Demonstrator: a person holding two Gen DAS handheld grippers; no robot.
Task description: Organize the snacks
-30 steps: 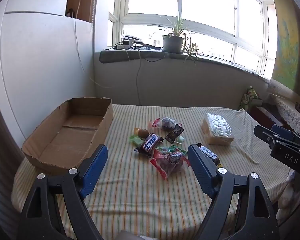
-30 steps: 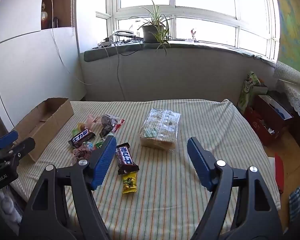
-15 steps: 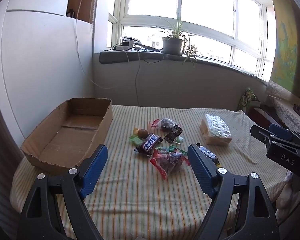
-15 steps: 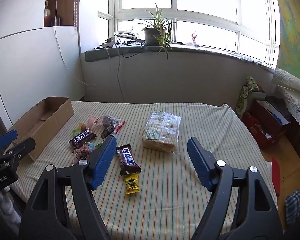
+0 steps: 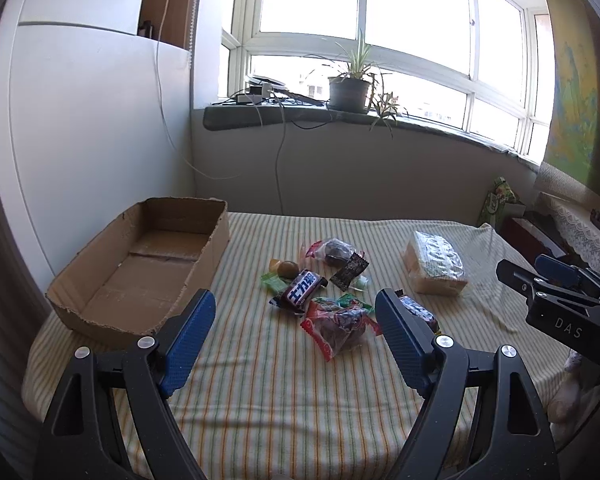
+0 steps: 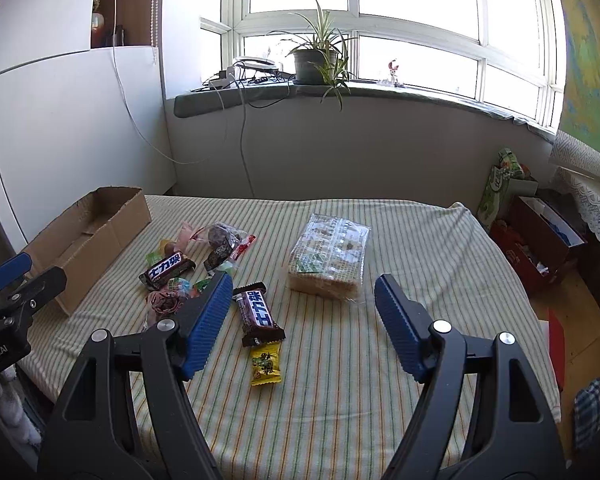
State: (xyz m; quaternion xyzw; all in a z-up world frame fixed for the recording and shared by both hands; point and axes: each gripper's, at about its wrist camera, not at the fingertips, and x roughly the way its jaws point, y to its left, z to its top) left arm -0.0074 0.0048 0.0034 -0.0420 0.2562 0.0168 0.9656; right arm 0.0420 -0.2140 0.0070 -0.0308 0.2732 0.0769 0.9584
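An empty cardboard box (image 5: 140, 272) lies at the left of the striped table (image 5: 260, 380); it also shows in the right wrist view (image 6: 88, 240). Several snacks lie in a loose pile at the middle: a dark chocolate bar (image 5: 302, 286), a red-wrapped snack (image 5: 336, 326), a clear bag with a dark snack (image 5: 334, 250). A second chocolate bar (image 6: 258, 312) and a yellow packet (image 6: 265, 366) lie nearer the right gripper. A large cracker pack (image 6: 330, 258) lies to the right. My left gripper (image 5: 294, 336) is open and empty, above the near table. My right gripper (image 6: 300, 320) is open and empty.
A windowsill with a potted plant (image 6: 314, 62) and cables runs along the back wall. A white cabinet (image 5: 80, 140) stands at the left. Red boxes and bags (image 6: 536, 240) sit on the floor at the right of the table.
Both views have shifted slightly, as if the grippers drew back and rose a little. The snacks and box have not moved. Both grippers stay open.
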